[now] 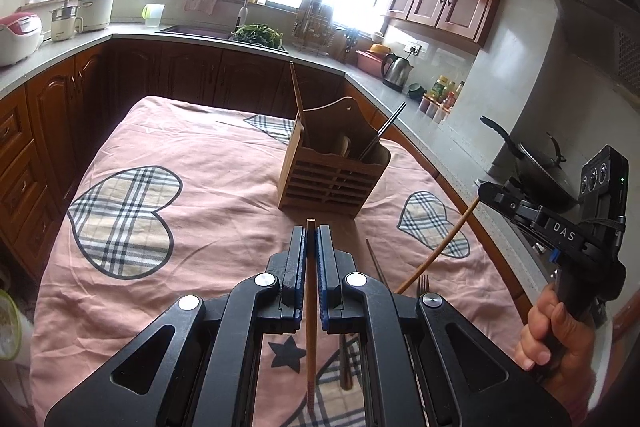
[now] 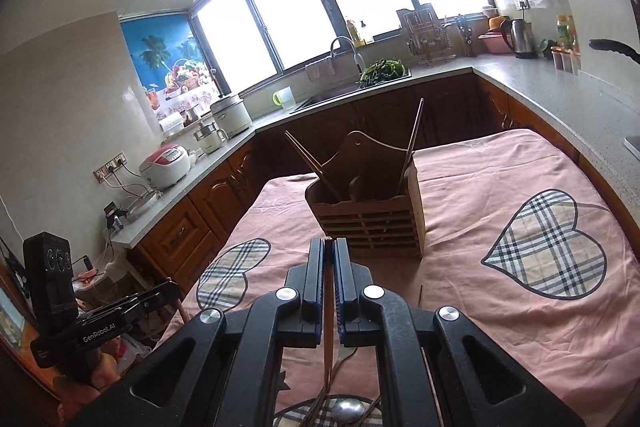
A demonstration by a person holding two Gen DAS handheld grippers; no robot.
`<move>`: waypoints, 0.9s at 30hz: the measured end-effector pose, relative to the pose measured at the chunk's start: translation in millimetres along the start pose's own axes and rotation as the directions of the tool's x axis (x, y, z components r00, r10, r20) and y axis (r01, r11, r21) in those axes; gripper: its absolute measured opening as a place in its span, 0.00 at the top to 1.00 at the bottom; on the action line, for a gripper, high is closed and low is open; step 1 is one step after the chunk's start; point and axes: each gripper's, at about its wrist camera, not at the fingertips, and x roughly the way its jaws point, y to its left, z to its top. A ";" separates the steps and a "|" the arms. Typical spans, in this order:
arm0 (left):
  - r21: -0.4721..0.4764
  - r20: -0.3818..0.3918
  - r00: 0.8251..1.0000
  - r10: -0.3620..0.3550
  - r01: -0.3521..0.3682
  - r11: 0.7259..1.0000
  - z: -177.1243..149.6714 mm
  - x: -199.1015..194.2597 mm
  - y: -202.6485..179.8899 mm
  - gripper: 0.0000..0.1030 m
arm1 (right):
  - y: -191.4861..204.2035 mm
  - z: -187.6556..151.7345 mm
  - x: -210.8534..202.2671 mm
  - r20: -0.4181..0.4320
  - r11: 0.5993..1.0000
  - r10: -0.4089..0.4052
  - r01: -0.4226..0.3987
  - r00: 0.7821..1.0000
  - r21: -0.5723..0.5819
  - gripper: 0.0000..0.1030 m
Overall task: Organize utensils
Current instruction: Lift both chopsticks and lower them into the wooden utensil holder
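Pink cloth with plaid hearts covers the counter, a soft bed on which the loose utensils lie flat and do not roll. Toward its far edge stands the wooden utensil holder, upright and slotted, its open compartments facing up so that long pieces can drop in from above. Chopsticks lean out of its left compartment in the right wrist view, and a dark metal pair leans out of the right one; they tilt because the compartments are wider than they are.

The left gripper is nearly closed around a brown wooden chopstick, which runs lengthwise between the pads with its blunt end poking just past the tips. Held this way, I judge, it can be aimed end-first at a compartment. The right gripper is likewise narrowed on a thin wooden stick, seen from the left wrist view as a long bamboo chopstick slanting down toward the near right part of the cloth.

Near the front edge a fork, a spoon and another dark chopstick lie on the cloth, not yet sorted. Both held pieces are still well short of the holder.
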 end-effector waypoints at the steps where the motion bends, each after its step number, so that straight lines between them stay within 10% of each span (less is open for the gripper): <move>1: -0.001 0.006 1.000 -0.001 0.001 1.000 1.0 -1.6 0.1 0.96 | 0.0 0.8 -0.9 0.005 1.000 -0.001 0.001 1.000 0.000 0.96; 27: -0.038 0.154 0.988 -0.032 0.038 0.999 69.3 4.3 0.3 0.96 | -19.1 49.6 -5.8 0.137 0.999 -0.041 0.038 0.990 0.022 0.96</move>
